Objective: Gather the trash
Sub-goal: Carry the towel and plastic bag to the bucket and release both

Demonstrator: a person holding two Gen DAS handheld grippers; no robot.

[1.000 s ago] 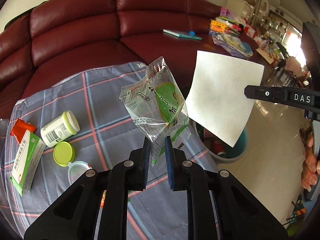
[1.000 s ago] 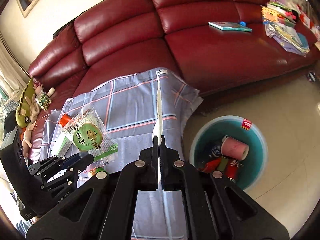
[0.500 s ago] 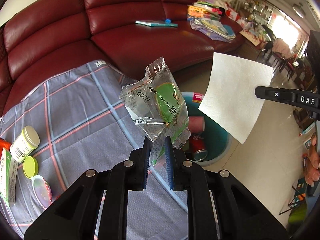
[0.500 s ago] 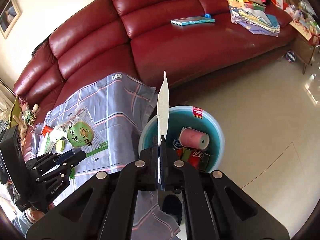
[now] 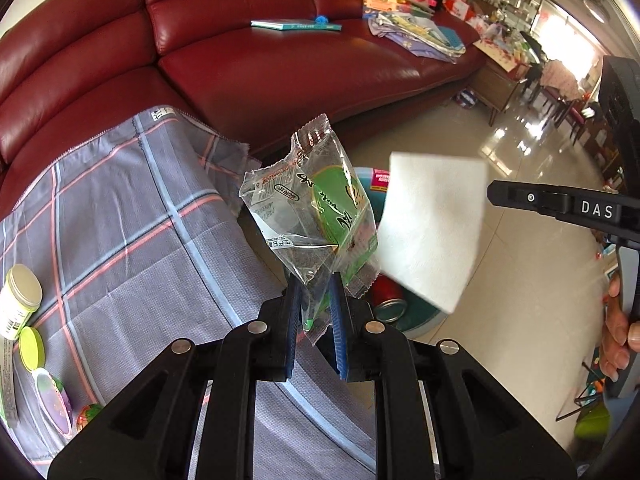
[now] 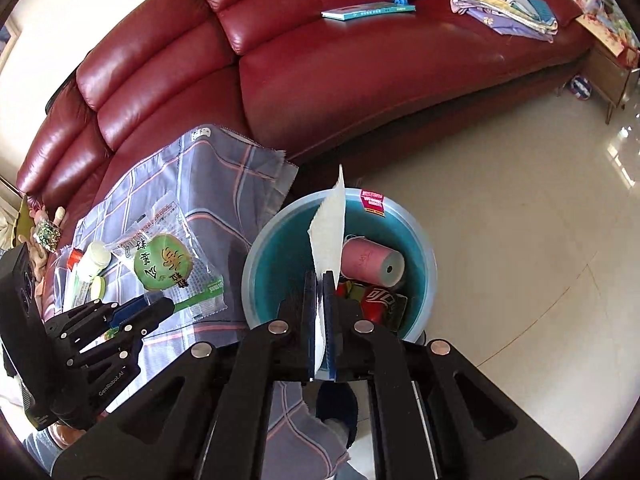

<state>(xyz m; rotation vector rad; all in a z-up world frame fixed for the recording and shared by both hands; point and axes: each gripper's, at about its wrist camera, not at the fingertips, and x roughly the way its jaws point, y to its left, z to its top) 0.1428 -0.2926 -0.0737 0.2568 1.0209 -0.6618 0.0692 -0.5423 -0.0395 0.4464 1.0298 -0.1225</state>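
My left gripper (image 5: 316, 280) is shut on a clear snack wrapper (image 5: 310, 208) with a green round label, held up in the air near the edge of the cloth; it also shows in the right wrist view (image 6: 166, 264). My right gripper (image 6: 319, 278) is shut on a white paper napkin (image 6: 330, 236), held edge-on above a teal trash bin (image 6: 276, 248). The napkin shows flat in the left wrist view (image 5: 432, 224), right of the wrapper. The bin holds a pink roll (image 6: 372, 262) and red cans (image 6: 380, 300).
A grey plaid cloth (image 5: 120, 232) covers the table. On its left lie a white jar (image 5: 20, 300), a green lid (image 5: 32, 348) and a clear lid (image 5: 52, 400). A red leather sofa (image 6: 340, 60) stands behind, with a book (image 6: 368, 10) and clothes (image 6: 504, 4). Tiled floor (image 6: 520, 200) lies right.
Both grippers have moved right, off the cloth toward the bin. The napkin now hangs over the bin's inside. The wrapper has come nearer the bin's rim.
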